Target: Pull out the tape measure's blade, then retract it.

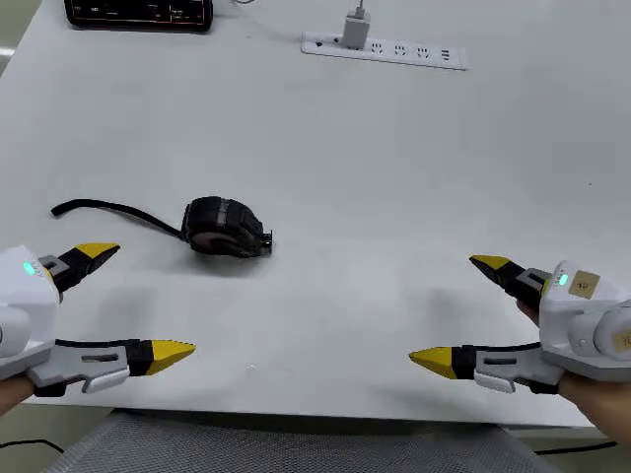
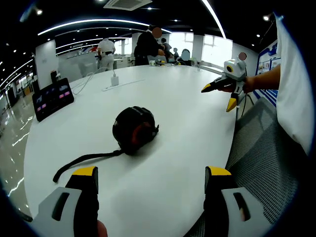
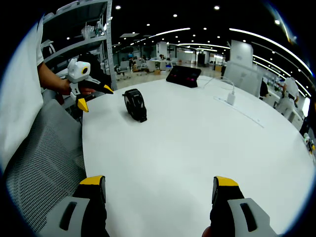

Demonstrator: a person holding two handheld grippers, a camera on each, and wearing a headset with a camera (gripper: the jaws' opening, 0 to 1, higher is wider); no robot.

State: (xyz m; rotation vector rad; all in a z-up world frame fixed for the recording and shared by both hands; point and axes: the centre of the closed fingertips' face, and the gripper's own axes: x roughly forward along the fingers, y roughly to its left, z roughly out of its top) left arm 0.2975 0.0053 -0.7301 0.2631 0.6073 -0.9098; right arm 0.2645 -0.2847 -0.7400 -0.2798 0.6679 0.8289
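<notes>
Tape measure (image 1: 227, 228) lies left of centre on the white table (image 1: 394, 168), blade retracted, its black strap (image 1: 104, 209) trailing toward the left edge. Left gripper (image 1: 148, 299) sits lower left, near the tape measure but apart from it, jaws wide and empty. Right gripper (image 1: 449, 308) is lower right, well apart, jaws likewise wide and empty. Power strip (image 1: 385, 47) top centre; dark tablet (image 1: 138, 12) upper left corner. Both grippers are held low over the near table edge, tips pointing inward.
</notes>
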